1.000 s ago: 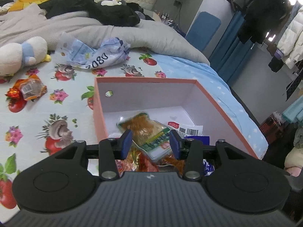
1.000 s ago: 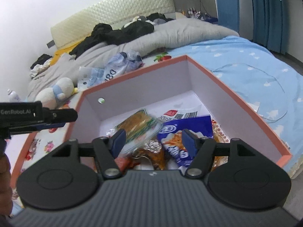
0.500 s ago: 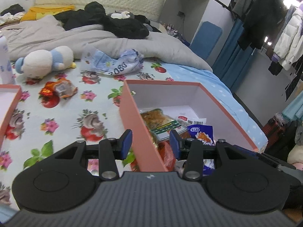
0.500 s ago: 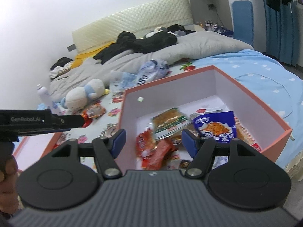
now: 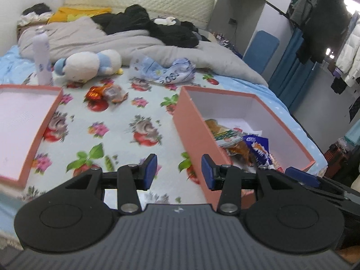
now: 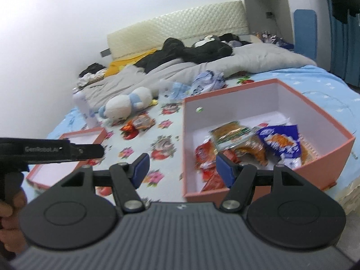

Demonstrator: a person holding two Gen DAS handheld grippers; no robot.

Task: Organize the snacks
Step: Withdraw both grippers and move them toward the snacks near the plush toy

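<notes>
A pink box (image 5: 191, 121) (image 6: 315, 103) stands on the flowered bedsheet and holds several snack packets: a green-labelled one (image 6: 229, 135), a blue one (image 6: 282, 144) (image 5: 258, 148) and red ones (image 6: 203, 155). A loose orange and clear snack packet (image 5: 105, 92) (image 6: 139, 122) lies on the sheet near the plush toy. My left gripper (image 5: 178, 172) is open and empty, held above the sheet left of the box's near corner. My right gripper (image 6: 182, 168) is open and empty, over the box's left wall. The left gripper's body (image 6: 51, 150) shows at the left of the right wrist view.
The box's pink lid (image 5: 48, 119) (image 6: 76, 135) lies upside down at the left. A white and blue plush toy (image 5: 90, 65) (image 6: 128, 103), a white bottle (image 5: 42, 58), a crumpled blue plastic bag (image 5: 168, 72) and a grey duvet (image 5: 112, 42) lie further back.
Both grippers have pulled back and to the left, away from the box interior. The lid and the loose packet have come into fuller view. Both stay open and empty.
</notes>
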